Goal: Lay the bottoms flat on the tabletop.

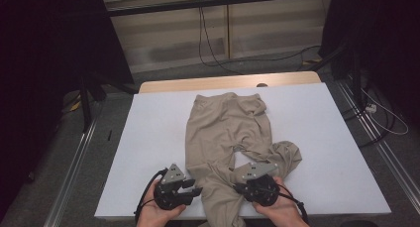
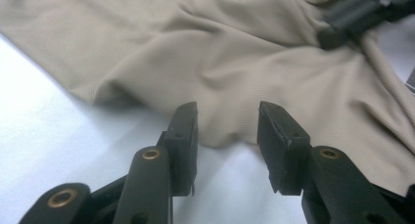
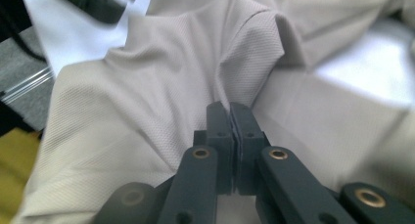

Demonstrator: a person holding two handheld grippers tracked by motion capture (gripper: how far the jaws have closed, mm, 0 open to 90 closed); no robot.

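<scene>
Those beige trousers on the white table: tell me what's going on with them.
A person is handling a pair of beige trousers spread on a white table, with a hand-held gripper in each hand. The right hand-held gripper is shut on a fold of the fabric near the table's near edge. The left hand-held gripper is open, its jaws standing apart right at the edge of the cloth without pinching it. The right trouser leg lies bunched up rather than flat.
</scene>
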